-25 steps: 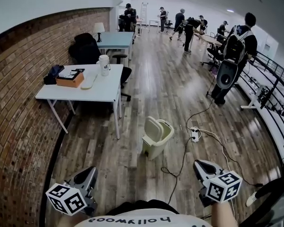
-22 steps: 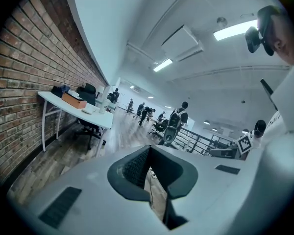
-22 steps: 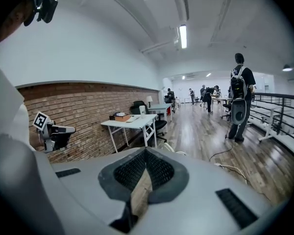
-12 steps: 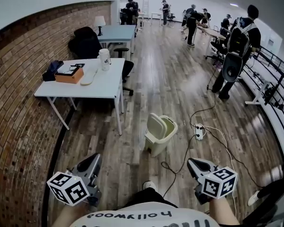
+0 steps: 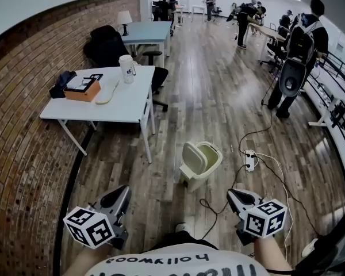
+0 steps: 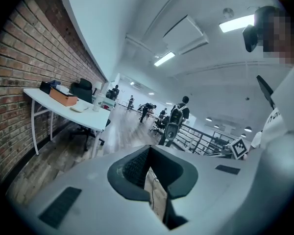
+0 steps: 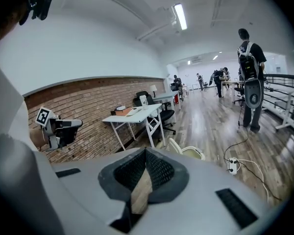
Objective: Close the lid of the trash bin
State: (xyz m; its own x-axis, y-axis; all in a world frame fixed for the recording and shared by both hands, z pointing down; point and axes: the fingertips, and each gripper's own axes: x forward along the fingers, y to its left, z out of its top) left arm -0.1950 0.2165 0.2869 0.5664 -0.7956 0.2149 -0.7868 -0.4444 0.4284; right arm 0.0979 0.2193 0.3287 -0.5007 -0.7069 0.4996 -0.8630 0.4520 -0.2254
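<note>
Bin [image 5: 206,167] sits on the floor [image 5: 218,96], well ahead of both grippers. It's beige plastic, and its lid [image 5: 192,158] stands upright. The lid is probably light and hinged, so a nudge on its top edge should drop it. Left gripper [image 5: 122,192] and right gripper [image 5: 233,195] both have jaws pinched together, holding nothing.

An orange box [image 5: 83,90] and white jug [image 5: 126,69] stand on a white table [image 5: 126,107].
</note>
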